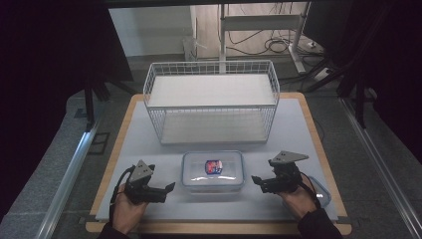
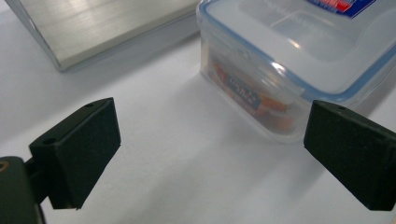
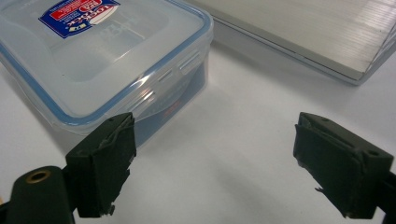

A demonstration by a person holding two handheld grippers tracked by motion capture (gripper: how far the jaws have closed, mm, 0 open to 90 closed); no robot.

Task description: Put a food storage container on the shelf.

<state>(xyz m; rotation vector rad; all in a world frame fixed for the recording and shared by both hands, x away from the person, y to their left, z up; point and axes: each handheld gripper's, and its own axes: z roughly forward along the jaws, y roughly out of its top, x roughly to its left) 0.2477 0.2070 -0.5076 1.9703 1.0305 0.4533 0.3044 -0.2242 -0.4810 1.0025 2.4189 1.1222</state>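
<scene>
A clear plastic box (image 1: 213, 170) with a blue-sealed lid and a red and blue label sits at the front middle of the white table top. My left gripper (image 1: 166, 192) is just left of it, open, and holds nothing. In the left gripper view the box (image 2: 299, 51) lies ahead and to the right of the left gripper (image 2: 212, 154), and orange packets (image 2: 252, 98) show through its wall. My right gripper (image 1: 259, 184) stands open just right of the box. In the right gripper view the box (image 3: 102, 60) is ahead and left of the right gripper (image 3: 219, 154), beside one jaw.
A white wire basket (image 1: 211, 99) with two shelves stands behind the box; its base (image 2: 102, 23) (image 3: 317, 32) appears in both gripper views. A second clear lid or box (image 1: 321, 191) lies by the right hand near the table's right edge.
</scene>
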